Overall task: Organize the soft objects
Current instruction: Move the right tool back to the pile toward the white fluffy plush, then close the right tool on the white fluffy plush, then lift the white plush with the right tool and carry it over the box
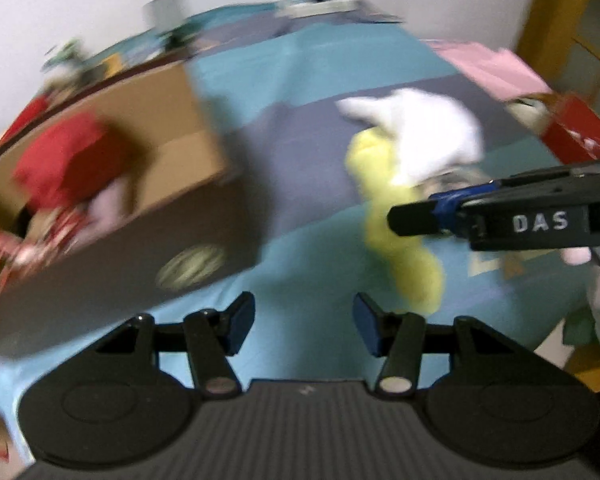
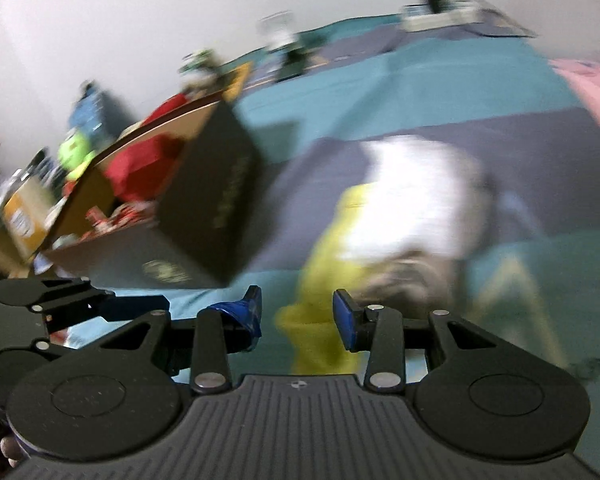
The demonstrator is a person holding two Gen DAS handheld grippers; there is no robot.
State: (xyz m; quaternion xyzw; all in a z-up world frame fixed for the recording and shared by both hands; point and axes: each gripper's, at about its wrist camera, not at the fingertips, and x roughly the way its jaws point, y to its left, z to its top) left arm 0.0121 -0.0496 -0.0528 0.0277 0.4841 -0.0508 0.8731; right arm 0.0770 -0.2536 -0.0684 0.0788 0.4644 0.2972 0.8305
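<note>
Left gripper [image 1: 304,326], bottom centre of the left wrist view: fingers spread, nothing between them. Right gripper [image 2: 298,318], bottom centre of its own view: fingers likewise spread and empty — both look readied for a pick-up, not carrying.

Just beyond, on the patchwork bedspread [image 1: 320,60], lies a yellow plush toy [image 1: 392,216] with a white plush toy [image 1: 424,132] lying partly over its far end; frames are blurred, so any contact with the fingers cannot be confirmed. Judged the next items to collect.

Centre-left: an open cardboard box [image 1: 172,120] holding a red soft item [image 1: 60,160] and other soft things — evidently the collection point.

Upper right: pink cloth [image 1: 496,64] at the bed's edge, uncollected.
</note>
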